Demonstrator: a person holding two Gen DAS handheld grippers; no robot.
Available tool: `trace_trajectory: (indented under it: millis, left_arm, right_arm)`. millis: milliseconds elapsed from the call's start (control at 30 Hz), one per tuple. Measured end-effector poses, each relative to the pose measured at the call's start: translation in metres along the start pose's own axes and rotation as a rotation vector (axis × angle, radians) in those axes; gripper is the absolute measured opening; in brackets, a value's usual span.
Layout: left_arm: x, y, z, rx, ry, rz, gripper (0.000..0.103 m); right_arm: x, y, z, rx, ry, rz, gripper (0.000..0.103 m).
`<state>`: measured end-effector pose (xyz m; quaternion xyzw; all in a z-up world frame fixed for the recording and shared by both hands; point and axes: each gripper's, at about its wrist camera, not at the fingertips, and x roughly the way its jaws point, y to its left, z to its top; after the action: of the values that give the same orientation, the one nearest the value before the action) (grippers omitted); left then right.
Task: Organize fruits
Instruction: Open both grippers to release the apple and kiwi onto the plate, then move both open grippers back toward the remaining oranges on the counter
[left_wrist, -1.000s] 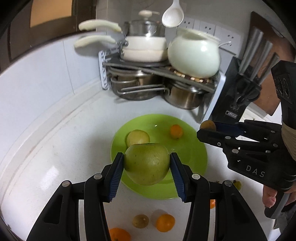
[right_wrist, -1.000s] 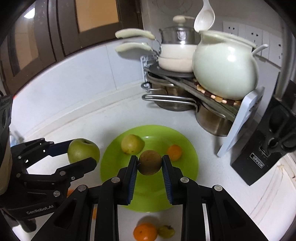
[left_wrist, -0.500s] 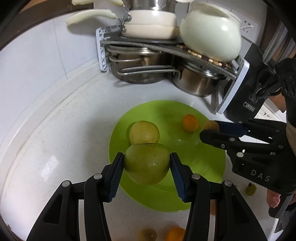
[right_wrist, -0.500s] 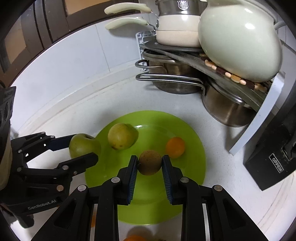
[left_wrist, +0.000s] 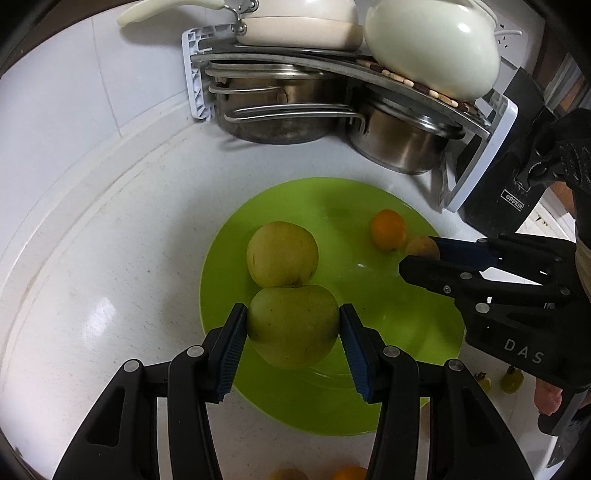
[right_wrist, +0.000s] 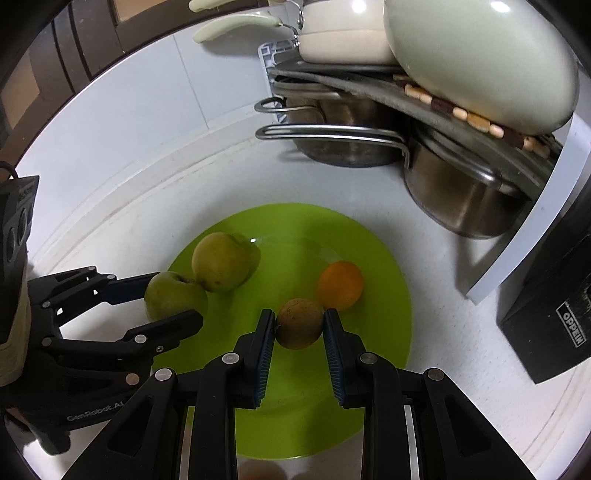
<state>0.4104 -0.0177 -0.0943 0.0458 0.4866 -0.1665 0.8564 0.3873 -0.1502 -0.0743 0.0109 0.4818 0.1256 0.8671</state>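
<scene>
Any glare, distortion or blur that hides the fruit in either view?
Left wrist: fisheye bends the counter; glare patch beside the green plate; green apple sharp. Right wrist: highlights on the white pot; brown fruit and orange clear, corners vignetted.

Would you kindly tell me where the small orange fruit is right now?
The small orange fruit lies on the lime-green plate, on its right side in the right wrist view, just behind the brown round fruit held by the right gripper.

Left gripper (left_wrist: 293, 328) clamped and loaded, right gripper (right_wrist: 299, 325) likewise, both low, angled inward
</scene>
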Motion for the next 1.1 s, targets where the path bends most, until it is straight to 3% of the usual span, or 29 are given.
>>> trace_trajectory:
  millis: [267,600,1100]
  left_arm:
    - [0.003,-0.002,0.002,0.004,0.01,0.016,0.05]
    - [-0.022,-0.002,0.003,0.012,-0.069,0.059,0.057]
    - [-0.103,-0.004,-0.019,0.028,-0.233,0.123,0.067]
  right_arm:
    - [0.005,0.001,-0.003,0.006,0.013,0.01,0.028]
    - [-0.005,0.004,-0.009,0.012,0.0,0.011,0.031]
    - [-0.077,0.034,-0.018,-0.039,-0.179,-0.02,0.043]
